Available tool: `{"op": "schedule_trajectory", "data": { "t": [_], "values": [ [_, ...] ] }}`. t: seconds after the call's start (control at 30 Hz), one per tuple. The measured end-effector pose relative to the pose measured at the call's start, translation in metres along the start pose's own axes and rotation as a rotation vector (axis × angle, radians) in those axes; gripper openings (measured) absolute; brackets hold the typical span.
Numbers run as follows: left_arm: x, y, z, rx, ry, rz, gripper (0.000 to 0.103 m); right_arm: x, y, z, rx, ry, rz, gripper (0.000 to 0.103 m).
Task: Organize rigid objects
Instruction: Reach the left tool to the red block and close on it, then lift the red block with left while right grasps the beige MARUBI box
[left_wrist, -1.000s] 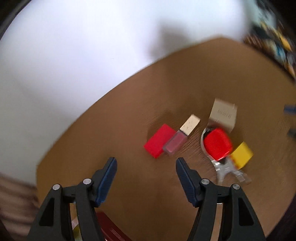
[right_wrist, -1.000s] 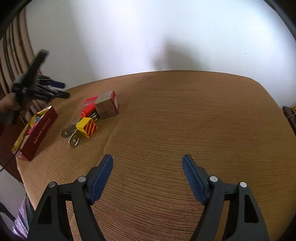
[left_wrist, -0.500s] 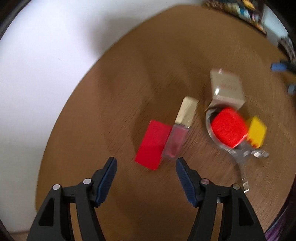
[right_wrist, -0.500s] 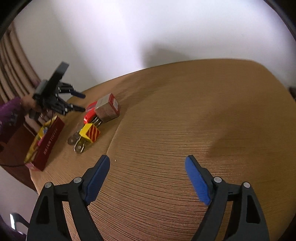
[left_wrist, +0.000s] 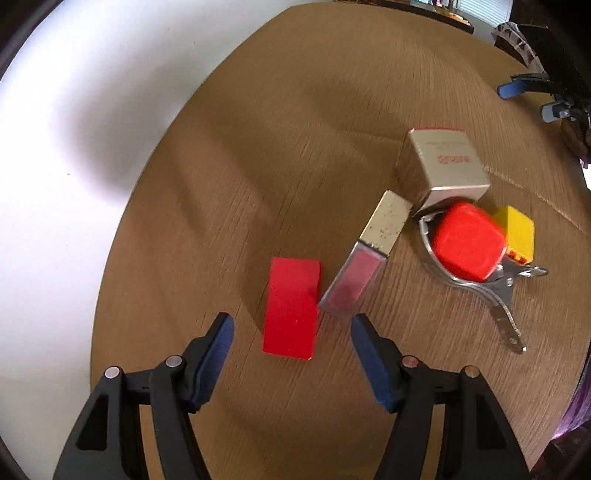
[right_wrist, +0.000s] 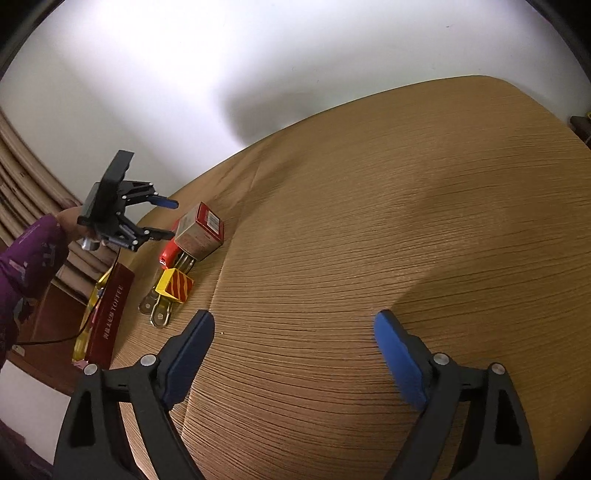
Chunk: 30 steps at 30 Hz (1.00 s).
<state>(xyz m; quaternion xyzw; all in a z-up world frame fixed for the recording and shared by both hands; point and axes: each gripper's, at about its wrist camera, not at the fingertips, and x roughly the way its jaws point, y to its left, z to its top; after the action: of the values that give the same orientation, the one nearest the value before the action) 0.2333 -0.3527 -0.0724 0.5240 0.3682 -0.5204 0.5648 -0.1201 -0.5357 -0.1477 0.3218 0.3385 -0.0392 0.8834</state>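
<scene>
Two claws hang over a brown wood-grain surface (right_wrist: 369, 221) with a rounded edge, set against a plain white wall (right_wrist: 221, 55). The left claw (left_wrist: 291, 328) points steeply down with its jaws well apart and nothing between the pads; a red block (left_wrist: 291, 306) lies on the surface just beyond its tips, touching a pink lip gloss tube with a gold cap (left_wrist: 369, 254). Further off sit a beige carton (left_wrist: 447, 166), a red cube (left_wrist: 467, 240) resting on metal tongs (left_wrist: 495, 295), and a yellow cube (left_wrist: 517, 232), all crowded together. The right claw (right_wrist: 295, 332) is over a bare stretch of surface, empty, its jaws having just been opening wide. At the surface's left edge stands a dark red toffee box (right_wrist: 110, 314); a purple sleeve (right_wrist: 29, 258) shows there.
</scene>
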Motion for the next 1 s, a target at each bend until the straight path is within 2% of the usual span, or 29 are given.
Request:
{"op": "schedule_trajectory", "data": {
  "t": [0.1,0.17,0.33,0.37,0.43,0.57,0.7,0.77,0.87,0.97,1.0],
  "values": [
    [0.014,-0.002,0.001,0.054,0.031,-0.019,0.068,0.001,-0.001,-0.001,0.005,0.003,0.006,0.088],
    [0.018,0.000,0.003,0.062,0.023,-0.032,0.068,0.001,-0.002,-0.002,0.005,0.004,0.007,0.089],
    [0.028,0.011,0.006,-0.004,0.009,-0.093,0.067,0.002,-0.003,-0.004,-0.001,0.010,0.013,0.093],
    [0.030,0.017,0.005,-0.028,0.003,-0.113,0.065,0.001,-0.004,-0.005,-0.003,0.011,0.014,0.094],
    [0.033,0.026,0.003,-0.074,-0.009,-0.151,0.055,0.000,-0.004,-0.005,-0.001,0.009,0.015,0.094],
    [0.039,0.038,-0.007,-0.219,-0.021,-0.185,0.051,-0.001,-0.003,-0.005,0.000,0.010,0.018,0.095],
    [0.040,0.047,-0.016,-0.373,-0.018,-0.169,0.050,-0.003,-0.003,-0.005,0.003,0.007,0.021,0.095],
    [0.039,0.043,-0.024,-0.471,-0.015,-0.154,0.050,-0.002,-0.003,-0.005,0.007,0.006,0.023,0.095],
    [0.037,0.036,-0.035,-0.564,-0.034,-0.135,0.047,-0.003,-0.003,-0.005,0.009,0.003,0.024,0.095],
    [0.035,0.027,-0.046,-0.632,-0.064,-0.098,0.036,-0.003,-0.004,-0.005,0.012,0.000,0.026,0.095],
    [0.034,0.024,-0.049,-0.652,-0.072,-0.077,0.028,-0.004,-0.004,-0.005,0.014,-0.002,0.027,0.095]
  ]
}}
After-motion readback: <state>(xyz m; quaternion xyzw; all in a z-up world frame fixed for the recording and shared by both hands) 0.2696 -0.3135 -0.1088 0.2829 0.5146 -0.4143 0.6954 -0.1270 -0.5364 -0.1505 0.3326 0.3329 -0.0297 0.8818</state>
